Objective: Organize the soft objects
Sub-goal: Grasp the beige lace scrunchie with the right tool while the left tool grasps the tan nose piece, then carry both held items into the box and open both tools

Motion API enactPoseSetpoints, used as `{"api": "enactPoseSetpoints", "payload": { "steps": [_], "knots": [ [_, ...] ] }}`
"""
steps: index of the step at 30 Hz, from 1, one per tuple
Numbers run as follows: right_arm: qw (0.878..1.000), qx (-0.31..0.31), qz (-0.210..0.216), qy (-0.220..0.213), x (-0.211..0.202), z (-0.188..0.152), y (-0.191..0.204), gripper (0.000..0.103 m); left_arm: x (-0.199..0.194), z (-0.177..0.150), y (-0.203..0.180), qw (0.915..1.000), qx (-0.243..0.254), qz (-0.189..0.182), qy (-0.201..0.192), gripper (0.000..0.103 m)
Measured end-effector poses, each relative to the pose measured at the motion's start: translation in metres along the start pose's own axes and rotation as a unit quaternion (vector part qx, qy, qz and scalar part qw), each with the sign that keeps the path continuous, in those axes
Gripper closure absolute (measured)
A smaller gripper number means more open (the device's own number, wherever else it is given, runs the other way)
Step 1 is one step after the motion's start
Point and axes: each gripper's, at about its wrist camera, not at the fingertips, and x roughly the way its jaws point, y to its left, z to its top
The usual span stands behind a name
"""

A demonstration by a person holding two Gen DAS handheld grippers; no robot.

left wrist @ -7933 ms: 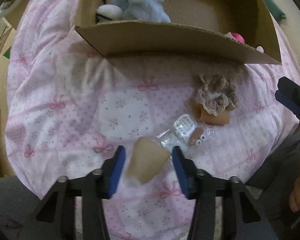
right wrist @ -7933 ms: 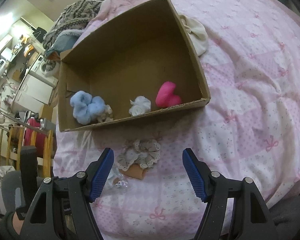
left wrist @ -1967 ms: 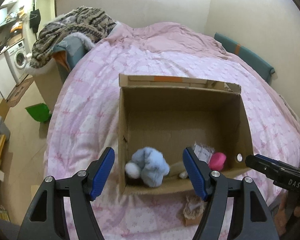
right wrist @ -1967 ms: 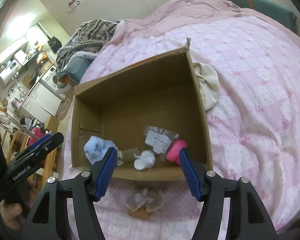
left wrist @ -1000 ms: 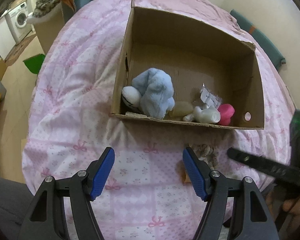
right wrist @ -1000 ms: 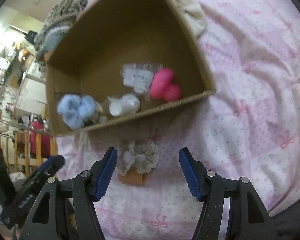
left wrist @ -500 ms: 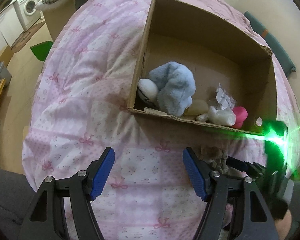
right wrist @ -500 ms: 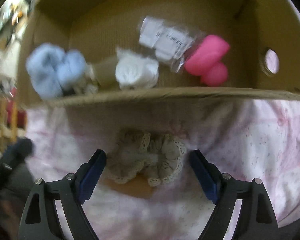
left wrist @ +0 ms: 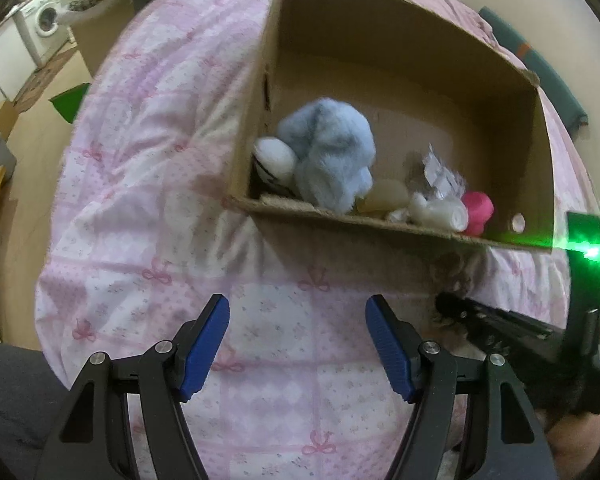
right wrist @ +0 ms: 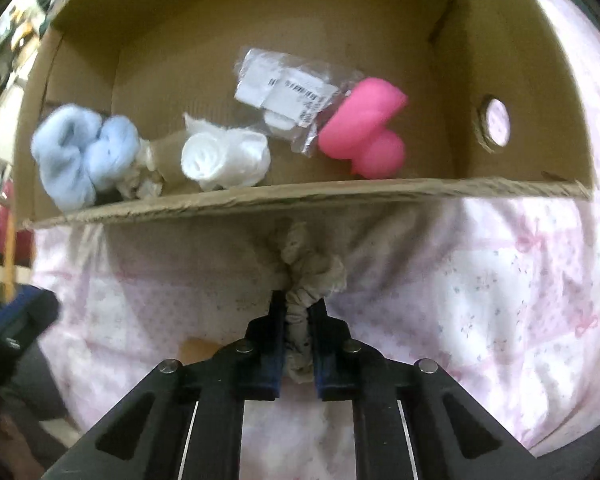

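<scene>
Half a second ago the right gripper (right wrist: 298,316) hung spread over the lace scrunchie (right wrist: 310,268); its jaws are now pinched together on the fabric, with the ruffled bulk bunched up ahead of the tips, just short of the cardboard box (right wrist: 340,194) and above the pink bow-print quilt (right wrist: 520,280). Inside the box, along its near wall, lie a blue plush toy (right wrist: 82,156), a white rolled cloth (right wrist: 226,158), a clear plastic packet (right wrist: 290,94) and a pink squishy toy (right wrist: 366,132). A small tan card (right wrist: 194,350) sits on the quilt beside the gripper's left finger, apparently freed from the scrunchie. The left gripper (left wrist: 298,344) hovers with its jaws wide and nothing between them, over bare quilt near the box front. The scrunchie looks like the last soft item outside. Since only a narrow fold is caught, the slack fabric could slip free on the lift, or the dangling loop could snag the box's near rim and drop short.
</scene>
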Motion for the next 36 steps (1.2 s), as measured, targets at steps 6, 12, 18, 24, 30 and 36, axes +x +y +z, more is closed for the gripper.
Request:
{"api": "enactPoseSetpoints", "payload": {
  "steps": [6,12,18,24,30,36],
  "knots": [
    [0.999,0.029,0.040,-0.023,-0.033,-0.011,-0.020,0.091,0.015,-0.014,-0.025,0.9978,0.045,-0.035,0.033,0.035],
    [0.995,0.056,0.057,-0.053,-0.053,-0.022,-0.035,0.091,0.032,-0.026,-0.063,0.9902,0.102,-0.075,0.058,0.047],
    [0.994,0.061,0.061,-0.071,-0.071,-0.023,-0.051,0.091,0.054,-0.030,-0.086,0.9874,0.110,-0.080,0.081,0.055],
    [0.993,0.068,0.068,-0.071,-0.070,-0.023,-0.055,0.091,0.063,-0.032,-0.082,0.9890,0.127,-0.039,0.065,0.096],
    [0.992,0.065,0.076,-0.072,-0.071,-0.022,-0.053,0.091,0.051,-0.027,-0.056,0.9925,0.088,-0.064,0.056,0.096],
    [0.991,0.059,0.087,-0.079,-0.075,-0.023,-0.048,0.091,0.015,-0.024,-0.030,0.9966,0.070,-0.039,0.018,0.096]
  ]
}}
